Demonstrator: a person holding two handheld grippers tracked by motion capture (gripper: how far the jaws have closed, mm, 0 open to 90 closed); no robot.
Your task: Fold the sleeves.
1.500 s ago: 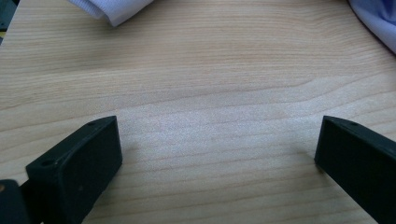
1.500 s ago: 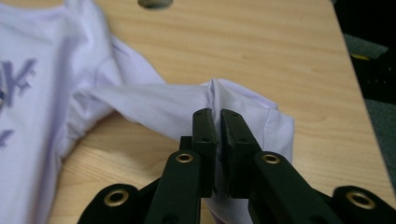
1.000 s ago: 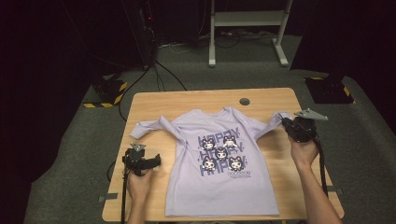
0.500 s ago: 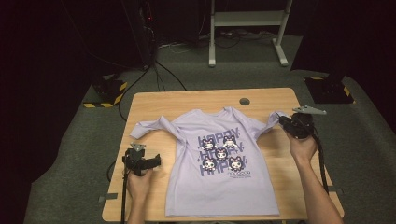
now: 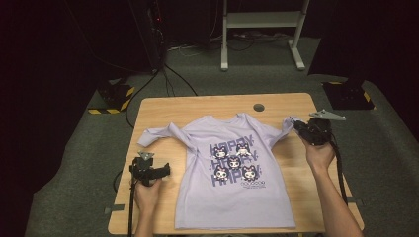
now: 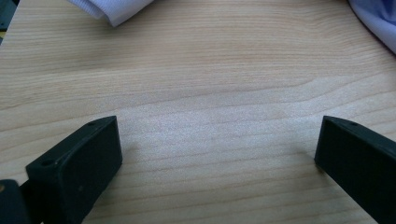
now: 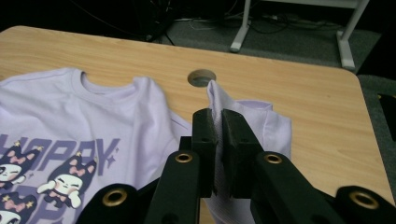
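A lilac shirt [image 5: 232,177] with a cartoon print and the word "HAPPY" lies flat, front up, across the middle of a wooden desk [image 5: 212,104], its collar toward the far edge and its hem at the near edge. At the right side of the desk, the right claw [image 5: 298,127] is clamped on the cloth of the shirt's right sleeve [image 7: 261,122]; in the right gripper view the two black jaws stand pressed together with a fold of lilac fabric pinched between them and rising just above their tips, in front of a round hole [image 5: 258,107] in the desk near its far edge. At the near left, the left claw [image 5: 163,170] rests low over bare wood just beside the shirt's left edge, its jaws spread wide with nothing between them. The shirt's left sleeve [image 5: 160,132] stretches out toward the far left of the desk, well apart from that claw.
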